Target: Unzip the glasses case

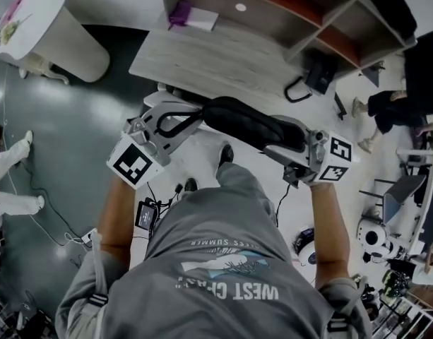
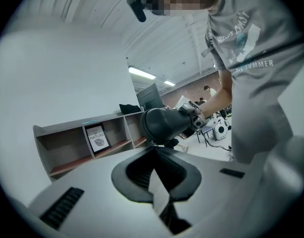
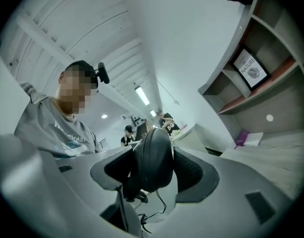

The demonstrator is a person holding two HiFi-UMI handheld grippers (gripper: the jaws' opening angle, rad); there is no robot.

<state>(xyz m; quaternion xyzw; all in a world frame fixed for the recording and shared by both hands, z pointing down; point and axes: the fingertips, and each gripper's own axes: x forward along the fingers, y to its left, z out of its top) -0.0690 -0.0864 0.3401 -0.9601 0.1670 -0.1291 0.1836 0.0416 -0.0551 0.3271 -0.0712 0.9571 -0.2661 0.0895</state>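
Glasses case (image 1: pixel 251 122), likely light, stiff-shelled and smooth: right gripper (image 3: pixel 154 155) clamps its body; left gripper (image 2: pixel 154 151), jaws together, at its tip, where the zip is best pinched.

A grey wood table (image 1: pixel 202 66) stands against a shelf (image 1: pixel 329 27). At the table's far left corner a purple item (image 1: pixel 179 11) lies touching a white box (image 1: pixel 203 20). A framed "NATURE" print (image 3: pixel 250 68) stands in one shelf compartment. A black bag (image 1: pixel 319 70) sits on the floor (image 1: pixel 61 119) off the table's right edge.
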